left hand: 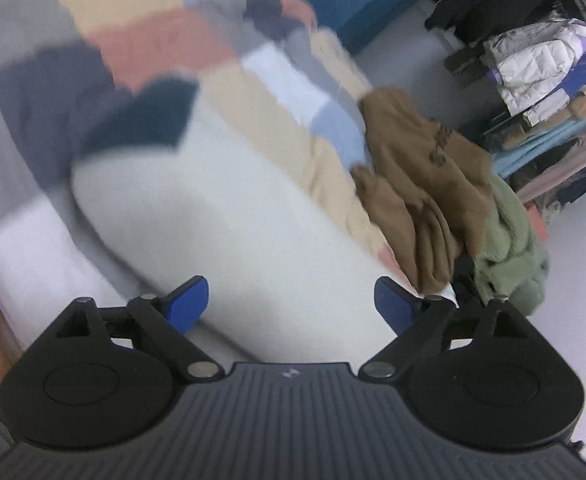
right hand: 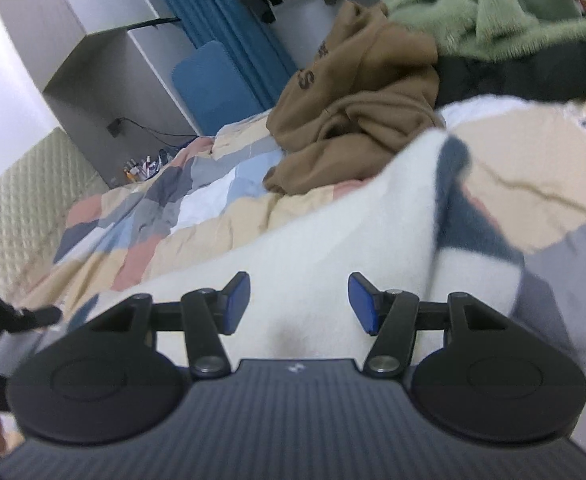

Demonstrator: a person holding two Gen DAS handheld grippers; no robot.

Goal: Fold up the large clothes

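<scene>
A white fleece garment (left hand: 229,216) with a dark teal trim (left hand: 149,116) lies on the patchwork bedspread (left hand: 141,36). My left gripper (left hand: 291,304) is open just above it, blue pads wide apart, holding nothing. In the right wrist view the same white garment (right hand: 333,248) with its dark trim (right hand: 465,208) fills the middle. My right gripper (right hand: 299,300) is open over it, empty. The left wrist view is motion-blurred.
A crumpled brown hoodie (left hand: 425,184) (right hand: 357,108) and a green fleece (left hand: 509,248) (right hand: 505,8) lie on the bed's edge. A rack of stacked clothes (left hand: 541,80) stands beyond. A quilted headboard (right hand: 25,196), grey shelf unit (right hand: 105,68) and blue curtain (right hand: 221,32) are behind the bed.
</scene>
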